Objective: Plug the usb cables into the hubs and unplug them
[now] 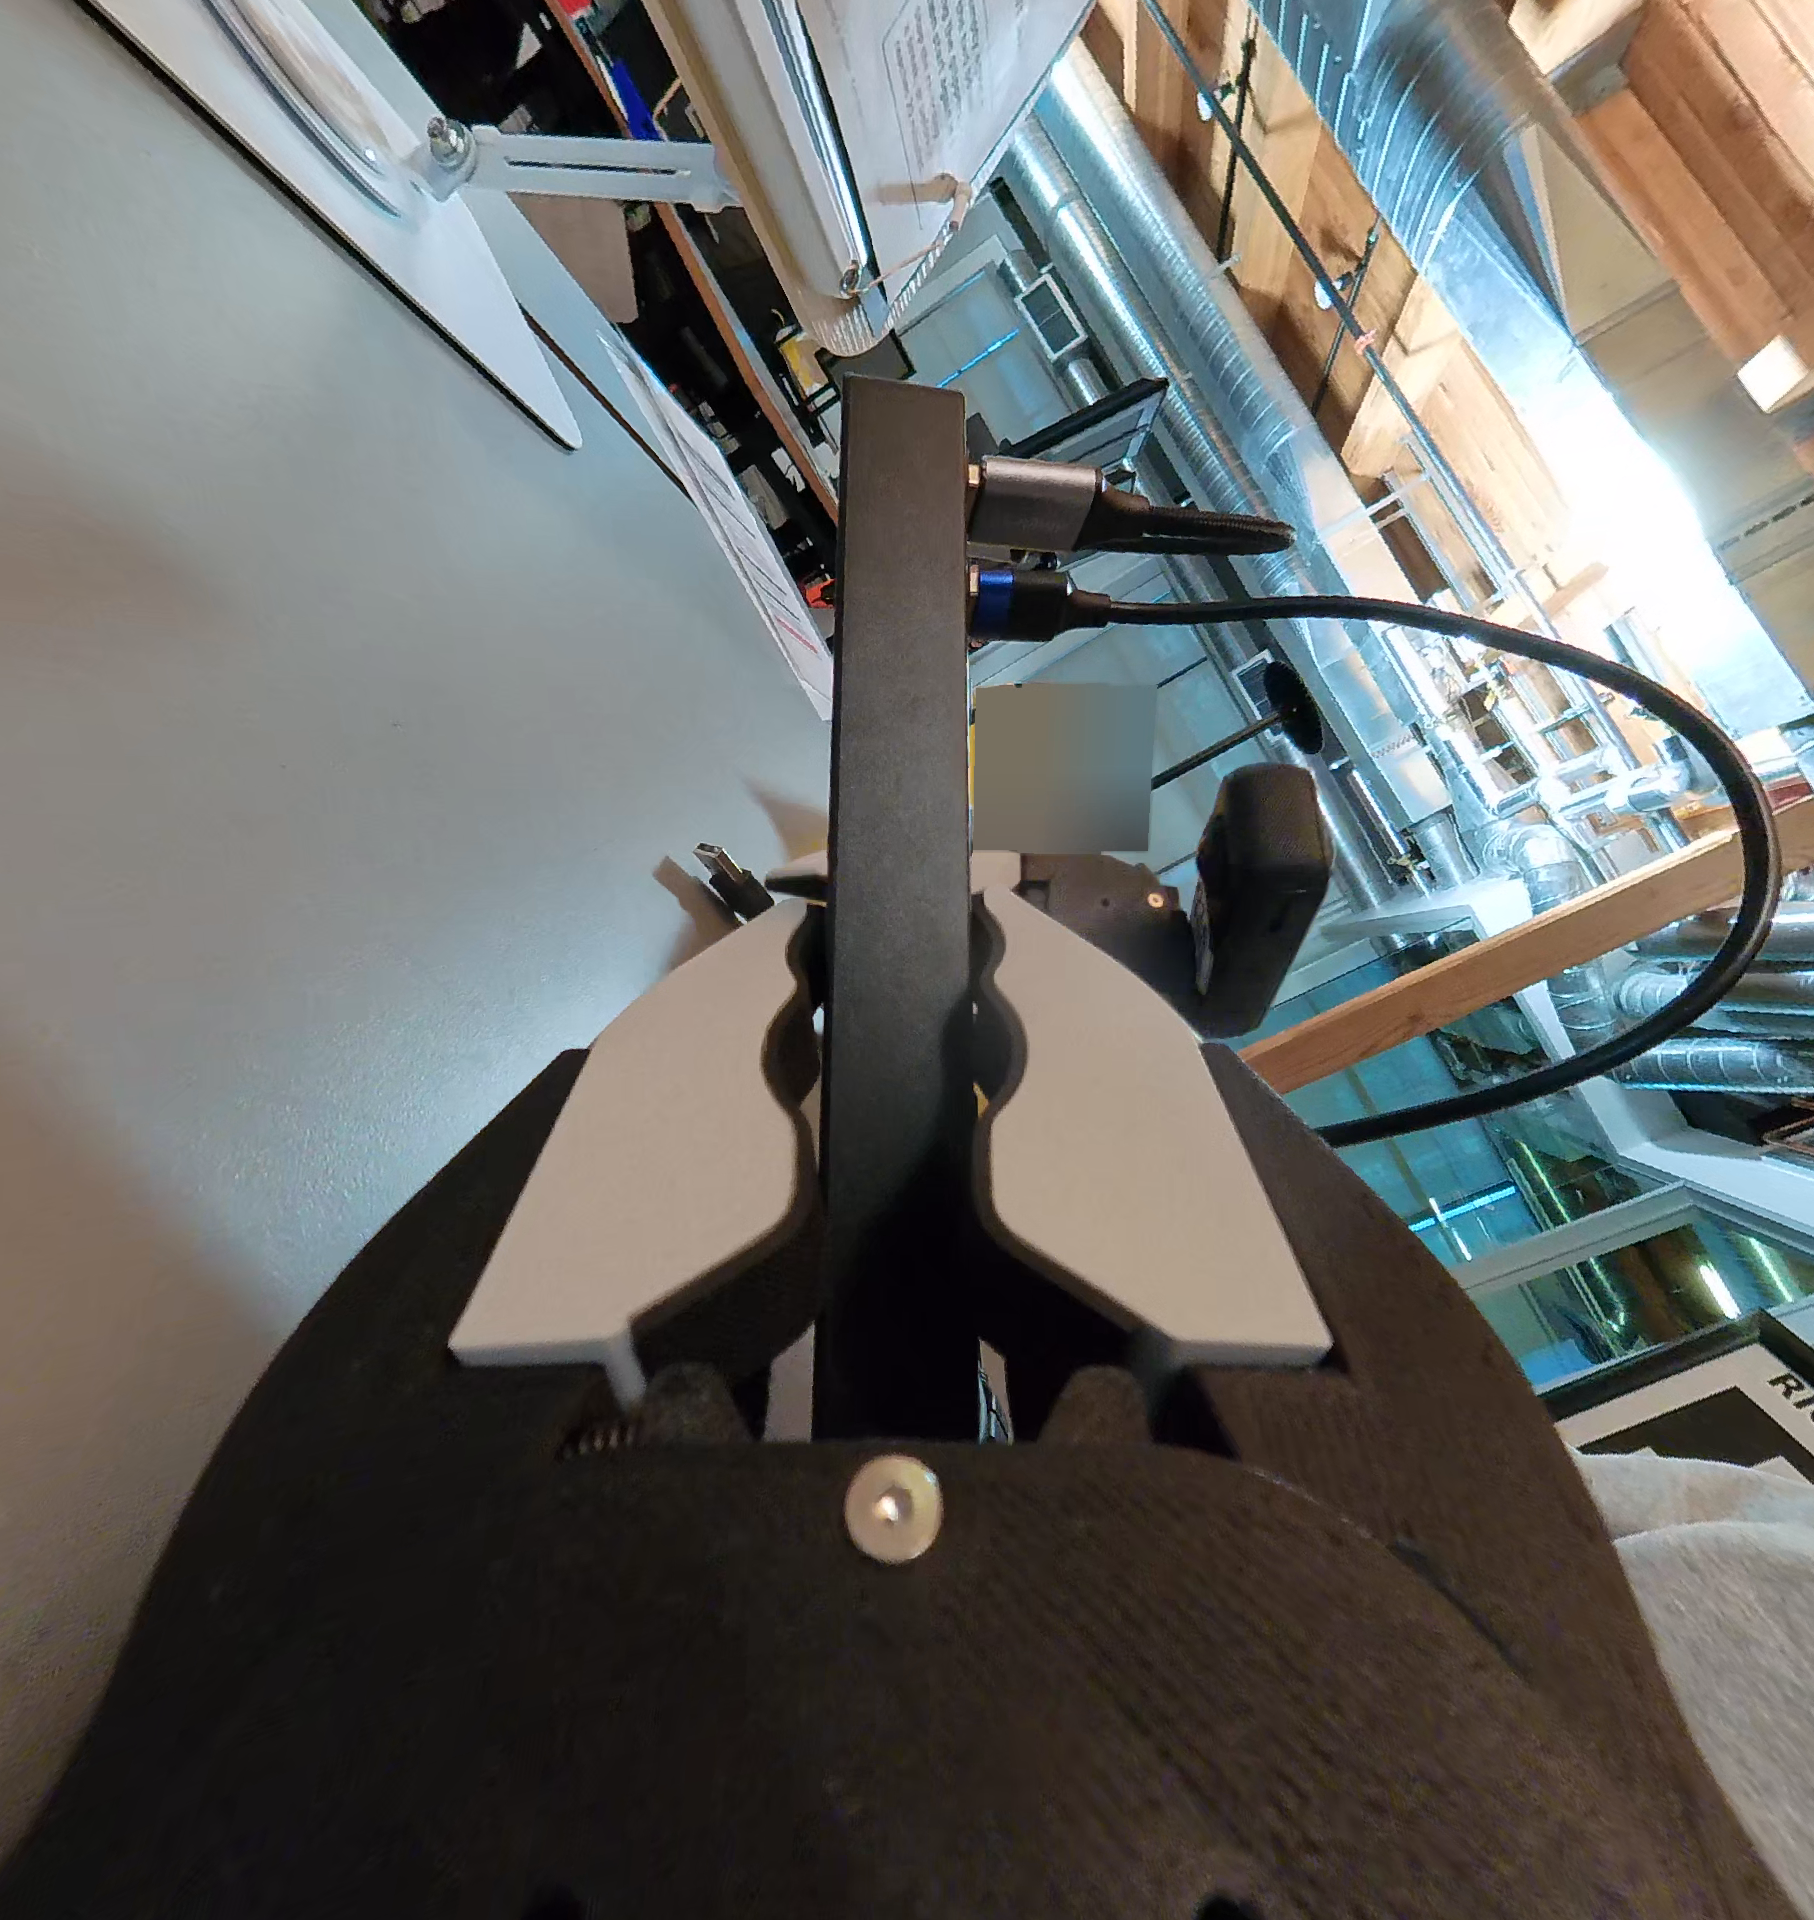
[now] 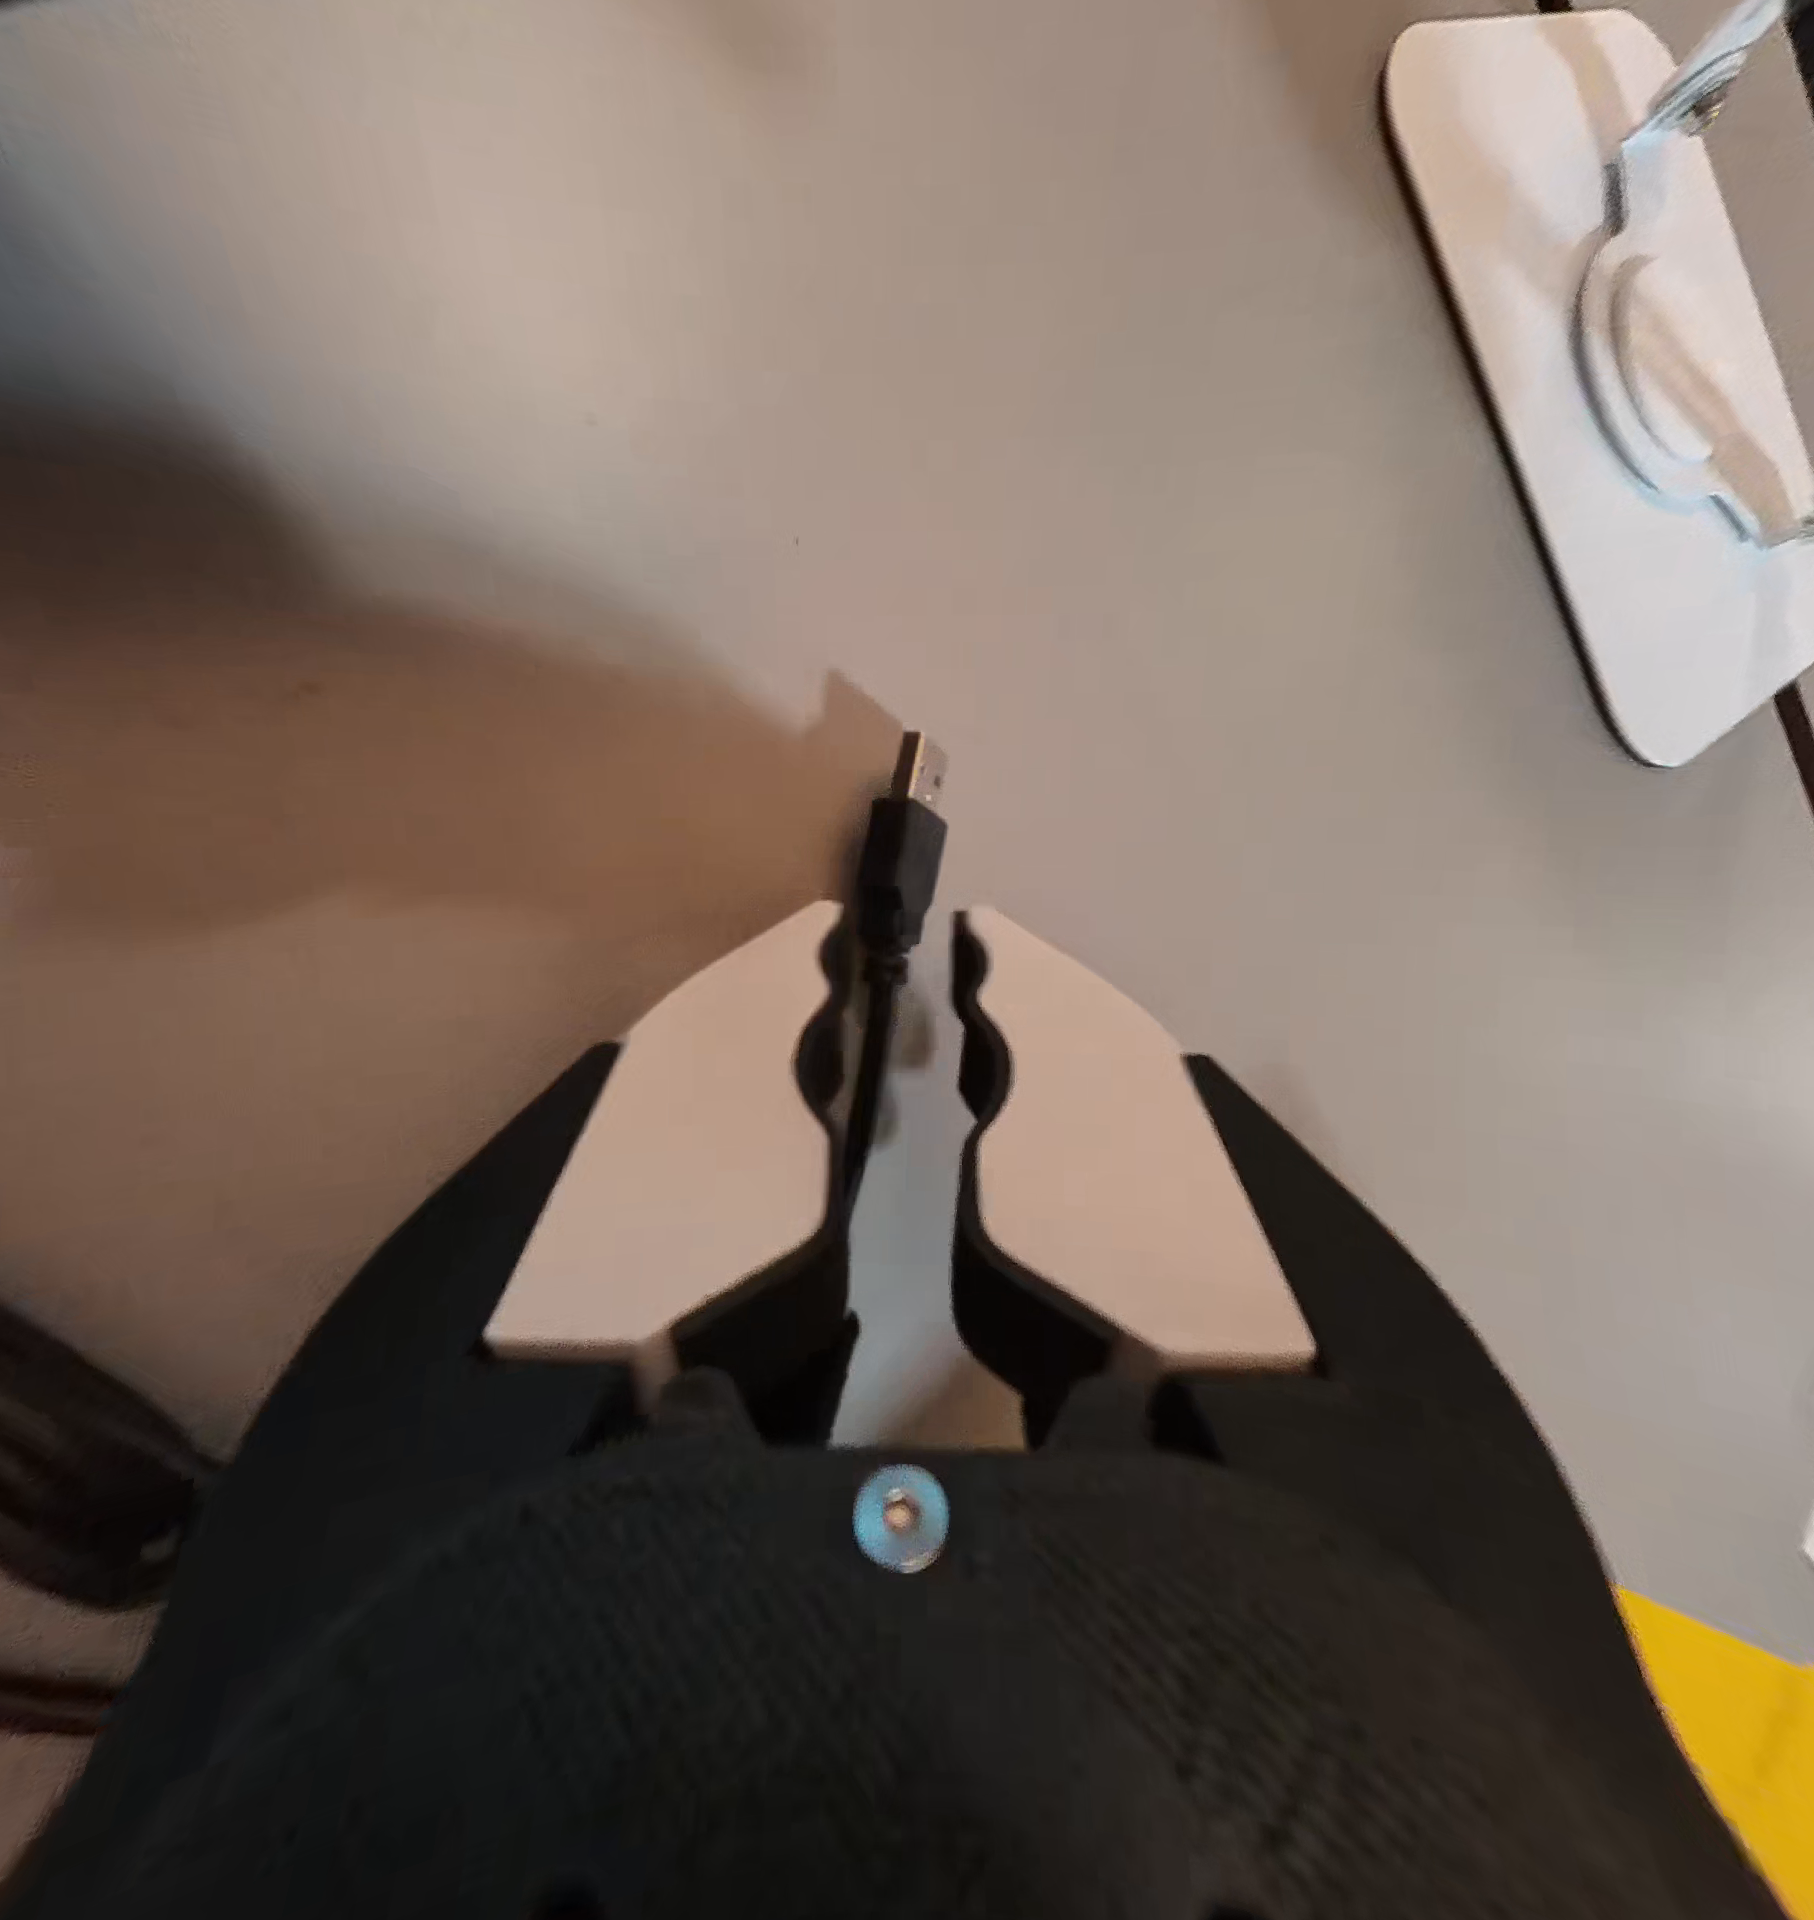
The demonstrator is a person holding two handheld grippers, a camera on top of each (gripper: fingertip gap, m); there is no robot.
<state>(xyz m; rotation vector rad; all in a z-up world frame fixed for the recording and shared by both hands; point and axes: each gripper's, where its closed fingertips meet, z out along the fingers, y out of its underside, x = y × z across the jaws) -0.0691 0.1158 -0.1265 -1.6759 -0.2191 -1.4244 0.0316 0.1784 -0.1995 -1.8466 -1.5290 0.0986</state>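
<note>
left claw [image 1: 895, 904]: clamped on black usb hub [image 1: 898, 727], white fingers [image 1: 674, 1101] pressing both flat sides, no gap left
usb hub: long black bar, held edge-on, lifted off the grey desk [image 1: 259, 727], running straight out along the fingers
grey plug [image 1: 1038, 504]: seated in a port near the far end of the hub, right side, short braided lead sticking out
blue-ringed plug [image 1: 1022, 613]: seated just below the grey one, same side, touching distance
black cable [image 1: 1609, 686]: runs from the blue-ringed plug, loops wide right, comes back down toward the lower right
right claw [image 2: 890, 914]: partly open, a narrow gap between the tips; usb-a cable [image 2: 908, 821] lies in the gap against the left finger [image 2: 716, 1122], right finger clear of it; real grip or not, cannot tell
usb-a cable: black plug with metal tip pointing away past the fingertips, thin lead running back between the fingers, just over the desk; frame blurred
same plug from the left wrist view: metal tip [image 1: 721, 868] shows just left of the hub, at left claw tip level
white stand base [image 2: 1609, 364]: flat rounded plate on the desk, far right, well apart from the plug
yellow patch [image 2: 1734, 1787]: lower right corner, desk edge area, cannot tell what it is
background: ducts and wood beams behind the hub
</note>
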